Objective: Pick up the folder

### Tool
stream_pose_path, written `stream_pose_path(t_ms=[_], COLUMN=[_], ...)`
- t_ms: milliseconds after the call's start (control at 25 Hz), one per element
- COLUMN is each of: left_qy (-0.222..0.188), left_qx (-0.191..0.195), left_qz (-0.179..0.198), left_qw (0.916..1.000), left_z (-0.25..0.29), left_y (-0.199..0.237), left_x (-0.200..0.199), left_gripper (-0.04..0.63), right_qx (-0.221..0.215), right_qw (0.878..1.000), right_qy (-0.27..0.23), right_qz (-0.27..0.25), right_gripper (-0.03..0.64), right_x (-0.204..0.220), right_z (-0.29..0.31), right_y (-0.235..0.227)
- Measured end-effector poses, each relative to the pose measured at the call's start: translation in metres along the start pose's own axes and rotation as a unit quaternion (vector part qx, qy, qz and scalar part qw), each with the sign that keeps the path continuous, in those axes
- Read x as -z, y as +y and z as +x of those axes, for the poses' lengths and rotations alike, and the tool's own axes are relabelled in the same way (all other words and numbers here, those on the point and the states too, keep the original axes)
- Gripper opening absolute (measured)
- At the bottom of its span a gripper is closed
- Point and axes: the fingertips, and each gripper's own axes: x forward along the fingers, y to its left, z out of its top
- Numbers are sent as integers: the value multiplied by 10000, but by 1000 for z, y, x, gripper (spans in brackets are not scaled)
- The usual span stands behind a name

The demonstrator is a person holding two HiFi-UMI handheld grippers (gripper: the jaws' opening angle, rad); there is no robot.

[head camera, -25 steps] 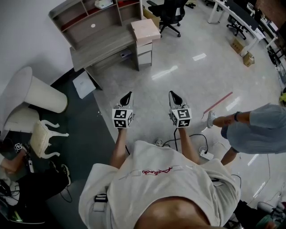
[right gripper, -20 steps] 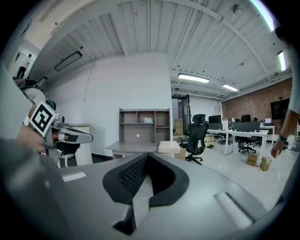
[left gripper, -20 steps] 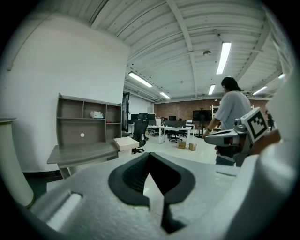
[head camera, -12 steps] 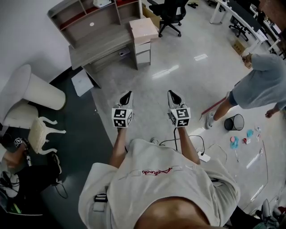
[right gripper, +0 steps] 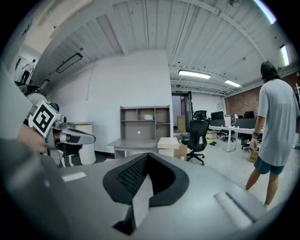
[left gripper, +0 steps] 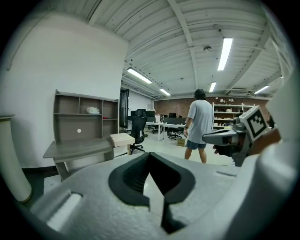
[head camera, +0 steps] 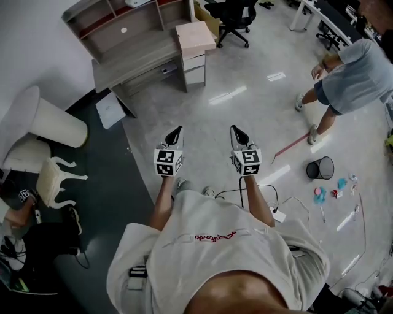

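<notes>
Head view gives no sure folder. My best guess is the pale flat thing (head camera: 110, 108) on the floor at the left end of the desk (head camera: 138, 58), where the grey floor meets the dark mat. Nothing folder-like shows clearly on the desk top or its shelves. Both tools are held side by side, well short of the desk. The left gripper (head camera: 177, 130) has its jaws pressed together on nothing, and so does the right gripper (head camera: 236, 129), tips meeting with only air beyond.

The step in hand looks like the approach. To do it well, head for the desk's left end and spread one pair of jaws before arriving. Come at the thing's free edge low and flat, since a thin item on the floor offers only its rim to pinch.

Open floor lies between the grippers and the desk. Right of the desk stand a drawer unit (head camera: 195, 38) and an office chair (head camera: 230, 15); left of it sits pale round furniture (head camera: 55, 126). A person (head camera: 353, 67) stands far right of the desk, clear of the route.
</notes>
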Motion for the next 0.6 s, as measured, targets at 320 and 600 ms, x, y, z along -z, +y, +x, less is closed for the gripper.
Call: stream_pose_path(t_ms=[320, 600], left_qy=[61, 31], left_qx=[13, 82], left_qz=[-47, -99], left_qw=[10000, 9999], left_z=[16, 49], left_y=[13, 41], left_x=[4, 2], left_gripper=[-2, -2], right_qx=[-42, 0], right_qw=[10000, 10000], right_qy=[82, 99], right_qz=[0, -12], right_gripper=[6, 6], right_x=[2, 0], right_z=[21, 60], right_y=[-1, -6])
